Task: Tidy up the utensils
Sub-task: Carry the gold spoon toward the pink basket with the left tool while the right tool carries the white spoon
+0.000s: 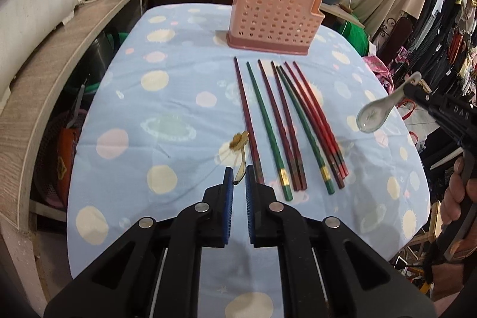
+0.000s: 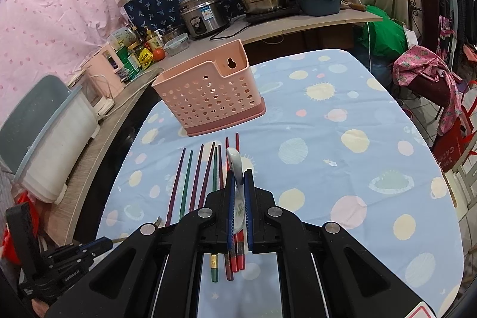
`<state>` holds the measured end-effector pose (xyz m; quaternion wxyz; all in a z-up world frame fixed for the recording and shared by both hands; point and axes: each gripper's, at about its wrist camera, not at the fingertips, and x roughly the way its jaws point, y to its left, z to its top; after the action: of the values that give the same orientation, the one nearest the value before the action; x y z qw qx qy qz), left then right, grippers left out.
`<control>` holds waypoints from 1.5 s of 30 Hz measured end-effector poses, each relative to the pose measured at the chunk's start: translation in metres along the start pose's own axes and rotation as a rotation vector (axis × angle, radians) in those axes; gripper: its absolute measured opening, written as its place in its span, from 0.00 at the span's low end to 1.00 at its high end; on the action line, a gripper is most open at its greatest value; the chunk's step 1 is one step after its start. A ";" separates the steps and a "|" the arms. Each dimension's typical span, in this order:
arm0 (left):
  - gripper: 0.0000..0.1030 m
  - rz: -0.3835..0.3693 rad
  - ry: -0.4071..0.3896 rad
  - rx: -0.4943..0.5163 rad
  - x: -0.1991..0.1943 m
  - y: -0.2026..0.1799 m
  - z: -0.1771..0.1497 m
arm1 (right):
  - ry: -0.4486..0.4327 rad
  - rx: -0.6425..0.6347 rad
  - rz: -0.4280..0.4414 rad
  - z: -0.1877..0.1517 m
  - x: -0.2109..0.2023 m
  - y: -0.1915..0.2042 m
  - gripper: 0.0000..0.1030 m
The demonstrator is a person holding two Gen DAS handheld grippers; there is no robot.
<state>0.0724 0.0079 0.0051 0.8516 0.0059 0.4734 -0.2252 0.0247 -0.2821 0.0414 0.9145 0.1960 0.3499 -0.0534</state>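
the left tool [image 1: 239,179] hovers low, its blue pads a little apart and empty, over a small gold spoon [image 1: 240,152] beside the chopsticks [image 1: 286,124]. the right tool [image 2: 238,192] clamps a white ceramic spoon [image 2: 235,169] above the row. beyond, the pink holder [image 1: 272,17] stands near the bench's [image 1: 179,97] far edge, with open cloth on both sides.

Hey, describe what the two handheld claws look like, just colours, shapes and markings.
Both are matte black plastic. The left claw has angular linkage arms with round silver pivot bolts, and flat fingers lined with ribbed blue pads. The right claw is built the same, with blue pads. In the left wrist view its black body shows embossed lettering too blurred to read, gripped by a bare hand.
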 end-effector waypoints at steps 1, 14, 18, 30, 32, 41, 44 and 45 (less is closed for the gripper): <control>0.01 0.002 -0.005 0.005 -0.001 -0.001 0.004 | 0.000 0.000 0.001 0.000 0.000 0.000 0.06; 0.01 0.012 -0.074 0.026 -0.011 -0.009 0.059 | -0.029 -0.008 -0.004 0.019 0.001 0.000 0.06; 0.01 0.008 -0.126 0.032 -0.021 -0.014 0.088 | -0.054 -0.022 -0.008 0.039 0.006 -0.002 0.06; 0.01 -0.031 -0.321 0.073 -0.050 -0.044 0.204 | -0.186 -0.090 -0.002 0.138 0.030 0.015 0.06; 0.01 -0.033 -0.338 0.071 -0.047 -0.048 0.222 | -0.204 -0.100 -0.002 0.157 0.038 0.021 0.06; 0.01 -0.020 -0.325 0.051 -0.007 -0.051 0.263 | -0.222 -0.117 0.001 0.207 0.081 0.036 0.02; 0.01 -0.028 -0.300 0.034 0.007 -0.047 0.268 | -0.197 -0.116 0.007 0.209 0.097 0.036 0.02; 0.01 -0.028 -0.292 0.029 0.013 -0.046 0.269 | -0.189 -0.115 0.009 0.209 0.103 0.036 0.02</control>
<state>0.2762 -0.0983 0.1524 0.9080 -0.0212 0.3411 -0.2425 0.2397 -0.3277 0.1273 0.9534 0.1389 0.2637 -0.0473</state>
